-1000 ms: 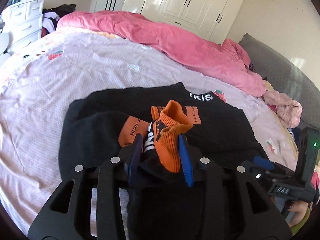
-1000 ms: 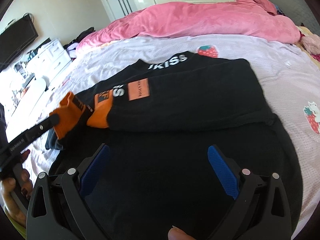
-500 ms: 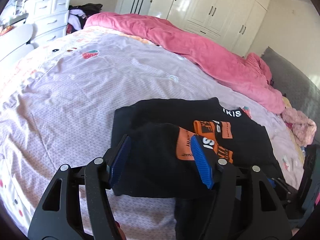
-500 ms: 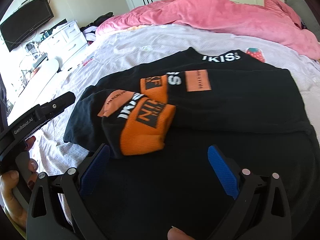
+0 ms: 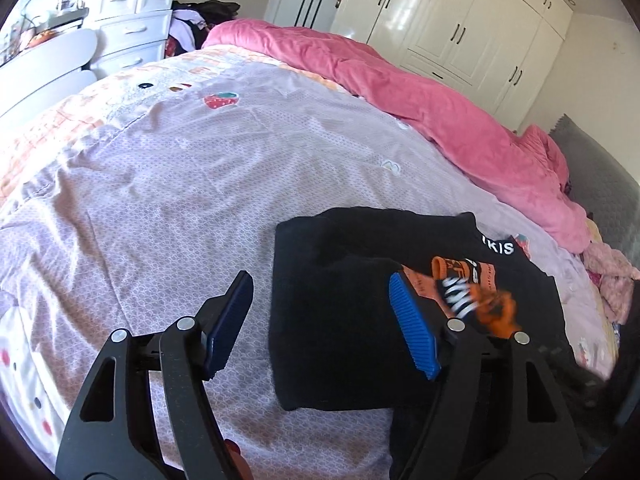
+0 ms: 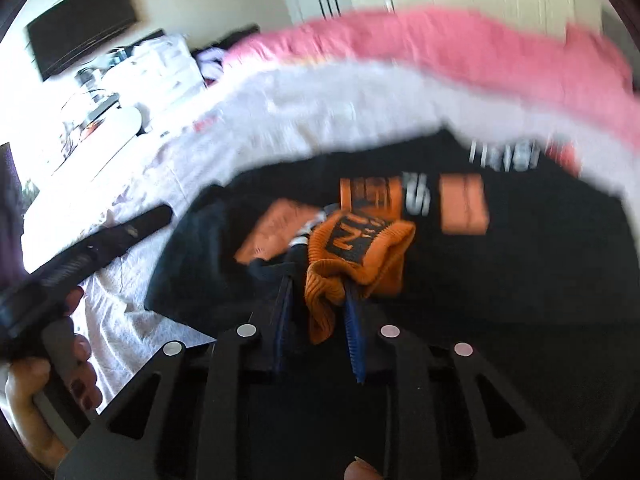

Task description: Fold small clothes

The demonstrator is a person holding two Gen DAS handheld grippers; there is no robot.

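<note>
The orange cuff (image 6: 352,256) of the black garment (image 6: 520,264) sits bunched between the blue pads of the right hand-held gripper (image 6: 320,316), whose jaws have just been closing and now pinch the ribbed knit; the cuff's folded end hangs down between the pads while its lettered face points up and away toward the far side of the bed. In the left wrist view the same cuff (image 5: 476,300) is a blurred orange and white smear at the right edge of the garment (image 5: 340,320).

The garment lies folded into a rough rectangle on the lilac bedsheet (image 5: 180,184), its long axis running from the near left corner toward the white lettering at the far right. Orange patches lie across its middle. Its left edge is straight and clean against the sheet.

The left hand-held gripper (image 5: 316,328) is released: its jaws have just been opening, and they stand apart above the garment's left edge, one pad over the sheet, the other over black cloth, with nothing pressed between them. A hand (image 6: 48,380) grips its handle at the left of the right wrist view.

To the left of the garment the sheet is open and wide. A pink duvet (image 5: 420,104) is heaped along the far side, with white wardrobes (image 5: 460,28) behind it.
</note>
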